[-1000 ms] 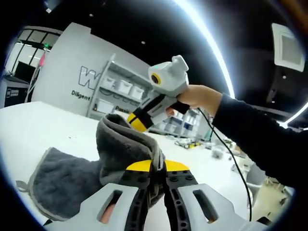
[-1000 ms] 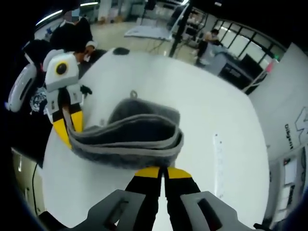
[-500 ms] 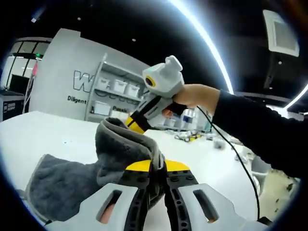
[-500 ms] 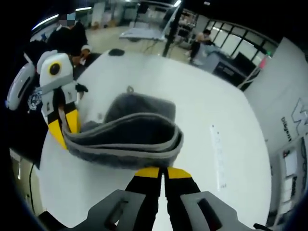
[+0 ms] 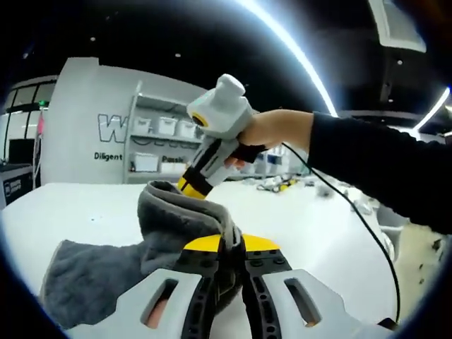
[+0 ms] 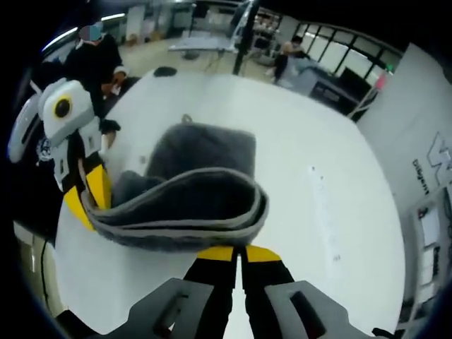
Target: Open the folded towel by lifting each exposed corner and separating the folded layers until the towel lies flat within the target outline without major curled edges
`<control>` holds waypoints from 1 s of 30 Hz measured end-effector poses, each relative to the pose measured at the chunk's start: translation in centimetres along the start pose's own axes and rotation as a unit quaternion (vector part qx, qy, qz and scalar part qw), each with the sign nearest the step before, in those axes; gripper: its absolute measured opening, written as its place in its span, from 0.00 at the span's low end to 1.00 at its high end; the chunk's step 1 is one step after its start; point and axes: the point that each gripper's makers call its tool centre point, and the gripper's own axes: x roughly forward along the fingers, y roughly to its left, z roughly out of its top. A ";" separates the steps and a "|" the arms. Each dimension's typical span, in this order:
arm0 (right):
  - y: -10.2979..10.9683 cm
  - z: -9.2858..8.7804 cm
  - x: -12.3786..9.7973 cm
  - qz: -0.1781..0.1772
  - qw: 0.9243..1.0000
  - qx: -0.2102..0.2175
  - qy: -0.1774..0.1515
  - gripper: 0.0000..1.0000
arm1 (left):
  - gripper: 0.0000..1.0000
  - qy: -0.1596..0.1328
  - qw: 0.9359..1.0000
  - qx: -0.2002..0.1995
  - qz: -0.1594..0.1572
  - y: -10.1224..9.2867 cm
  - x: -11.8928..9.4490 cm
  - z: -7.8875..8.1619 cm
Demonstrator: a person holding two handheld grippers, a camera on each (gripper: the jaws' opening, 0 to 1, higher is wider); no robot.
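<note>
Grey towel (image 6: 185,201) is lifted off the white table (image 6: 318,212), slung between both tools, its lower part draped on the table toward 12 o'clock in the right gripper view. Soft, limp, thick terry: it sags and holds no shape, so grip the bound hem at the corners. Left gripper (image 5: 231,244) is clamped on an edge; right gripper (image 6: 239,252) looks pinched on the hem, probably, since the contact is partly hidden. Shelving (image 5: 159,141) sits at 11 o'clock.

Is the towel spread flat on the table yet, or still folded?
Still folded. The towel hangs doubled between the left gripper and right gripper, its far part lying on the table.
</note>
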 end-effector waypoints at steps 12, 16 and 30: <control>0.5 -2.5 1.5 0.000 1.000 0.016 0.005 0.00 | 0.08 0.023 0.993 0.119 -0.006 -1.1 1.7 -1.8; 1.1 -3.1 1.7 -0.001 1.000 0.018 0.009 0.00 | 0.08 0.029 0.989 0.145 -0.010 -1.6 2.0 -2.5; 1.7 -5.3 2.9 0.001 0.999 0.027 0.021 0.00 | 0.08 0.055 0.951 0.302 -0.017 -3.3 2.8 -4.5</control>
